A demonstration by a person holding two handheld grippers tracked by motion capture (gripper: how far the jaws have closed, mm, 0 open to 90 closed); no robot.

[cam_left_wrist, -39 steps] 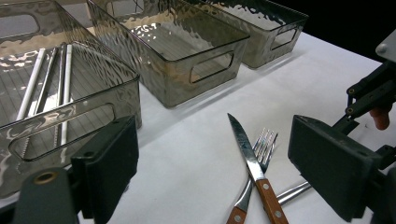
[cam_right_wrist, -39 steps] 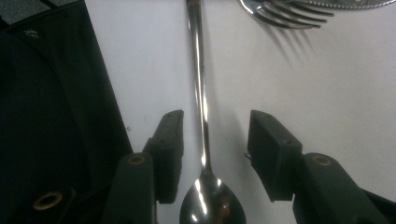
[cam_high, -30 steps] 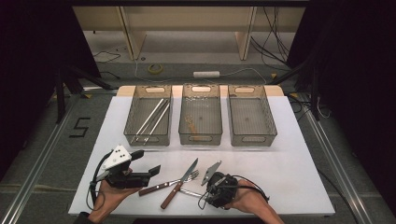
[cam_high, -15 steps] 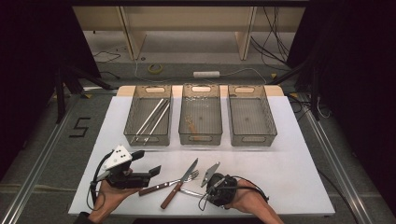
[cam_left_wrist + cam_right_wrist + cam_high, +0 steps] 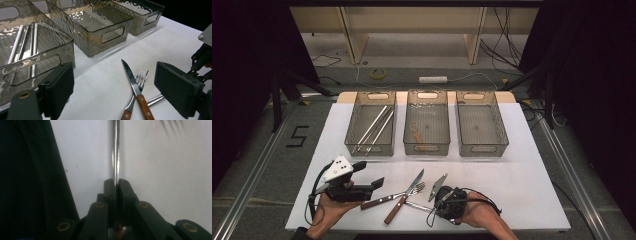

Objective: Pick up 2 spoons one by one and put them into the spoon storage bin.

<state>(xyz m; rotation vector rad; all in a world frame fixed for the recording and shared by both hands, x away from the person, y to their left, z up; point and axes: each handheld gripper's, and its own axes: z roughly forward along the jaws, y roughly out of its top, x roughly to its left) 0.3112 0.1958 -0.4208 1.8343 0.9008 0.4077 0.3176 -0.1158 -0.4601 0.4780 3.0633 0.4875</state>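
Right claw point(image 5: 117, 185), just closed and now clamped on a thin steel rod point(image 5: 115, 150) under the knife point(image 5: 404, 196) at ten o'clock: your lift may drag knife and fork point(image 5: 393, 196) askew.

Bright white table point(image 5: 532, 165) under overhead light, dark surroundings, glare on bins point(image 5: 100, 27), blurred right gripper view.

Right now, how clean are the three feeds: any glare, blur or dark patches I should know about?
High view: soft, surroundings black, but the white table is evenly lit. Left gripper view: sharp on the knife and fork, with rippled glare on the bins. Right gripper view: the metal rod between the fingers is streaked with glare, and the left third is dark.
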